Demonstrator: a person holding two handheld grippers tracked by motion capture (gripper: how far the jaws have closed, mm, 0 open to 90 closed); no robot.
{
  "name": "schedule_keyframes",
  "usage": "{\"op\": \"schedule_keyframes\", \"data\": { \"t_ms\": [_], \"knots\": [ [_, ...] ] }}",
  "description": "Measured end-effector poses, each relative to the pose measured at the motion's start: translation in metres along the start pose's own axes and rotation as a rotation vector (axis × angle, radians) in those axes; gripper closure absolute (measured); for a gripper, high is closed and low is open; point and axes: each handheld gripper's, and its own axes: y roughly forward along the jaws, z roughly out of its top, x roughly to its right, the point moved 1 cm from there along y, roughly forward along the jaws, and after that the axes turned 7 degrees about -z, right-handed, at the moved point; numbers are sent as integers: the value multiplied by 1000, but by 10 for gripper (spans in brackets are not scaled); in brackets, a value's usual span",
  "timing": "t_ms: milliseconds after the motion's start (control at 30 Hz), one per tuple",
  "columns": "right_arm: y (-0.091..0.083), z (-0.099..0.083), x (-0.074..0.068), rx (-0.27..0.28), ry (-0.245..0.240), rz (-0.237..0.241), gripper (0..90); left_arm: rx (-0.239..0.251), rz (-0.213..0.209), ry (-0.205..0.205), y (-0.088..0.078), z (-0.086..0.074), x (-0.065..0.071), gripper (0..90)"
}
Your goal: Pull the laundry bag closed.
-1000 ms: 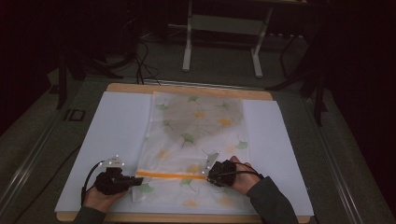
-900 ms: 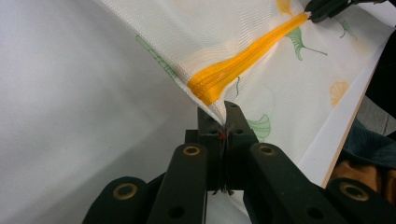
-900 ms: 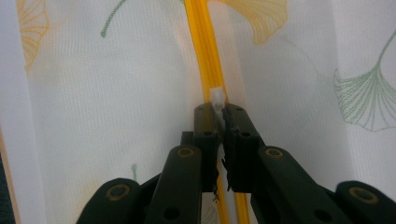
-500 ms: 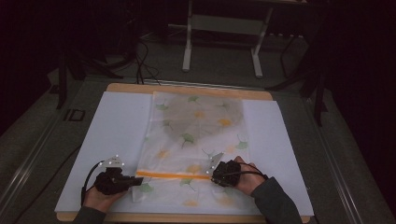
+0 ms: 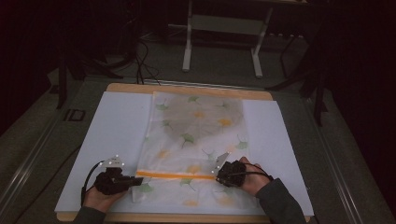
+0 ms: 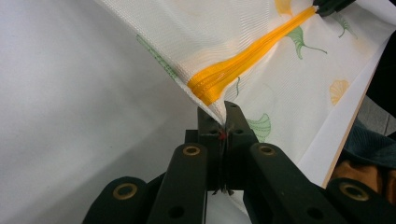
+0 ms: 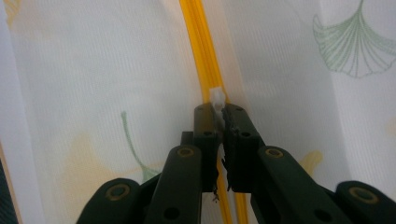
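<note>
Zipper bag (image 5: pixel 196 140) stretched flat on the white desk (image 5: pixel 107 135), both ends pinched.
Left hand-held gripper (image 6: pixel 223 122) clamps the bag's corner by the orange zipper (image 6: pixel 243 63); right hand-held gripper (image 7: pixel 219 112) nips the white slider (image 7: pixel 217 97).

right claw (image 5: pixel 218 171) seemingly nudged right, along orange zipper (image 5: pixel 175 175)

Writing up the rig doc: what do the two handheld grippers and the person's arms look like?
Both the left gripper and the right gripper are black, with two flat linked jaws pinned by brass-coloured rivets. Each carries a grey three-cornered plate with white dots on top and trails a black cable. The sleeves are dark grey-blue.
</note>
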Motion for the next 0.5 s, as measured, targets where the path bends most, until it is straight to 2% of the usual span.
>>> {"op": "schedule_keyframes", "data": {
  "t_ms": [500],
  "knots": [
    [-4,-11,4,-19,9,-1,848,0,-2,1,0,0,0,887]
  ]
}}
